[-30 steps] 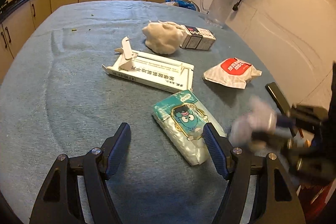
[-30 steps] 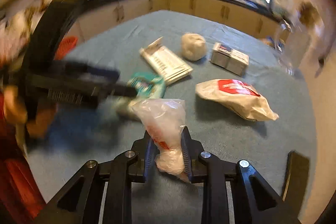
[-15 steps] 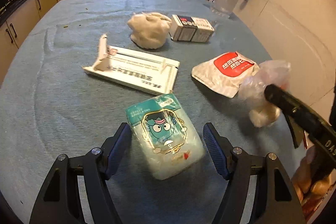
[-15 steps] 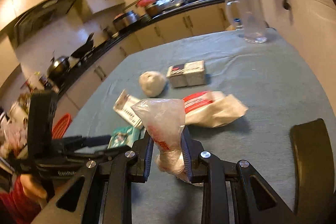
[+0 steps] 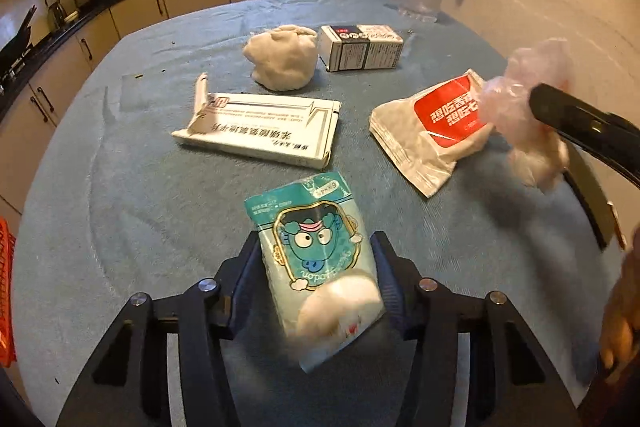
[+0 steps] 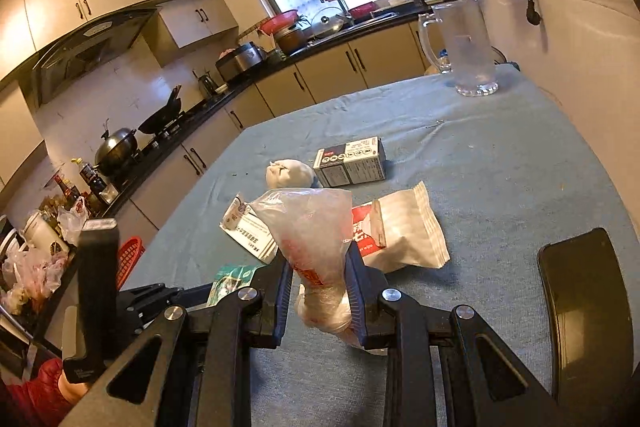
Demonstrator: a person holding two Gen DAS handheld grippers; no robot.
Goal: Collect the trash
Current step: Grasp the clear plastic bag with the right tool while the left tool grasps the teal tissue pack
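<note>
My left gripper is shut on a teal tissue pack with a cartoon face and holds it above the blue-grey table. My right gripper is shut on a clear plastic bag, held above the table; the bag also shows at the right of the left wrist view. On the table lie a long white carton, a white and red pouch, a crumpled white wad and a small printed box.
A glass jug stands at the table's far edge. A black phone lies near the right edge. A red basket sits below the table's left side. Kitchen counters run behind.
My left gripper moved forward over the tissue pack, closed on it and lifted it. My right gripper has swung up and to the right with the plastic bag still in it.
</note>
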